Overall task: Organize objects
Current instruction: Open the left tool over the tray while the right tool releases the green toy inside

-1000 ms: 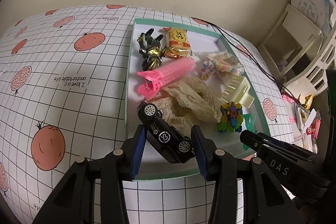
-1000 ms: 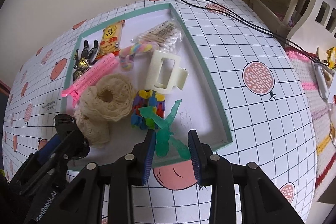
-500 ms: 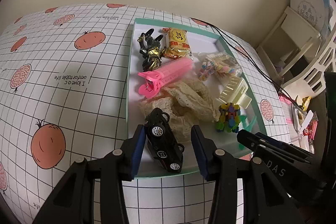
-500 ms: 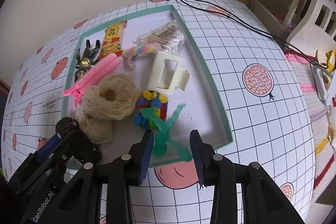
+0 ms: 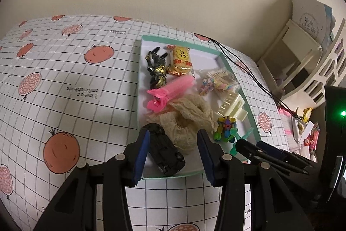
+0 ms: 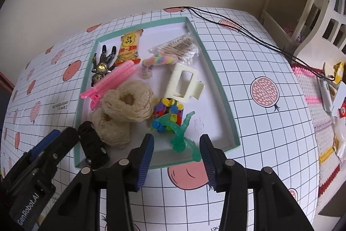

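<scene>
Left wrist view: our left gripper [image 5: 172,152] is spread wide, grasping nothing; the black toy car [image 5: 165,149] lies released in the teal tray [image 5: 139,79], lower centre of frame, beside the lace scrunchies [image 5: 186,120]. Most items seem already gathered there.

Right wrist view: our right gripper [image 6: 176,157] also gapes, the green figure [image 6: 182,136] loose between its fingers, possibly overhanging the tray's near rim. Only this view shows the cotton swabs [image 6: 181,48] plainly.

The tablecloth [image 6: 259,53] is white with a black grid and orange-pink fruit prints, and the tray [image 6: 216,70] has a teal rim with a white floor. Inside there's a black toy car [image 5: 165,149], hot pink hair clip [image 5: 170,90], cream lace scrunchies [image 6: 127,101] and a translucent green figure [image 6: 182,135].
</scene>
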### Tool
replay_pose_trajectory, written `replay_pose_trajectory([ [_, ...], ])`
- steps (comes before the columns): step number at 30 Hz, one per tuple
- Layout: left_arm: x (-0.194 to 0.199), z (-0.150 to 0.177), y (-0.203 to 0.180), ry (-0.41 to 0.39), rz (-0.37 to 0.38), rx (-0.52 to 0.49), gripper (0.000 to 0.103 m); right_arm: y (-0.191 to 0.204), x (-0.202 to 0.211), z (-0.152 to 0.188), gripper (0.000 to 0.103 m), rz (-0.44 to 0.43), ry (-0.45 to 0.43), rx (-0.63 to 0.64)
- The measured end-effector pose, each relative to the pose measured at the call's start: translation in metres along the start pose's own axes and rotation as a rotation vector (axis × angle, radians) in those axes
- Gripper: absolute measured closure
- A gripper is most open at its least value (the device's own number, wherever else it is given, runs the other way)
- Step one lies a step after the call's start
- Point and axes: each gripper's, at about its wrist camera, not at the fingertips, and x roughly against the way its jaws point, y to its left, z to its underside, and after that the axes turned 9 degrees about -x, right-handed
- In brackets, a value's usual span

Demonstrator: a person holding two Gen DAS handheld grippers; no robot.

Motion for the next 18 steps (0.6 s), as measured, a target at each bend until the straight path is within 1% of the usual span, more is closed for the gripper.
replay_pose_trajectory([
  [2, 0.002, 0.000, 0.005, -0.006, -0.009, 0.019, 0.056, 0.002, 0.001, 0.001, 0.055, -0.001, -0.004, 0.008],
  [4, 0.004, 0.001, 0.011, -0.011, -0.042, 0.039, 0.053, 0.004, 0.001, 0.002, 0.055, 0.001, -0.007, 0.018],
  [5, 0.005, 0.001, 0.014, -0.012, -0.061, 0.048, 0.048, 0.005, 0.000, 0.003, 0.051, 0.002, -0.006, 0.022],
  [6, 0.005, 0.001, 0.017, -0.012, -0.073, 0.054, 0.046, 0.007, -0.001, 0.004, 0.045, 0.001, -0.005, 0.026],
  [8, 0.005, 0.002, 0.025, -0.007, -0.108, 0.071, 0.045, 0.010, -0.002, 0.005, 0.042, -0.007, -0.006, 0.036],
  [10, 0.005, 0.003, 0.032, 0.002, -0.142, 0.084, 0.041, 0.015, -0.001, 0.006, 0.040, -0.010, -0.012, 0.054],
  [14, 0.007, 0.006, 0.048, 0.029, -0.251, 0.104, 0.035, 0.023, 0.000, 0.008, 0.029, -0.019, -0.028, 0.074],
  [15, 0.008, 0.007, 0.054, 0.034, -0.272, 0.118, 0.033, 0.024, 0.000, 0.009, 0.026, -0.021, -0.029, 0.074],
  [16, 0.008, 0.008, 0.059, 0.040, -0.288, 0.129, 0.033, 0.026, 0.000, 0.009, 0.024, -0.024, -0.029, 0.075],
  [18, 0.009, 0.011, 0.070, 0.055, -0.319, 0.158, 0.033, 0.029, -0.001, 0.010, 0.017, -0.027, -0.031, 0.078],
])
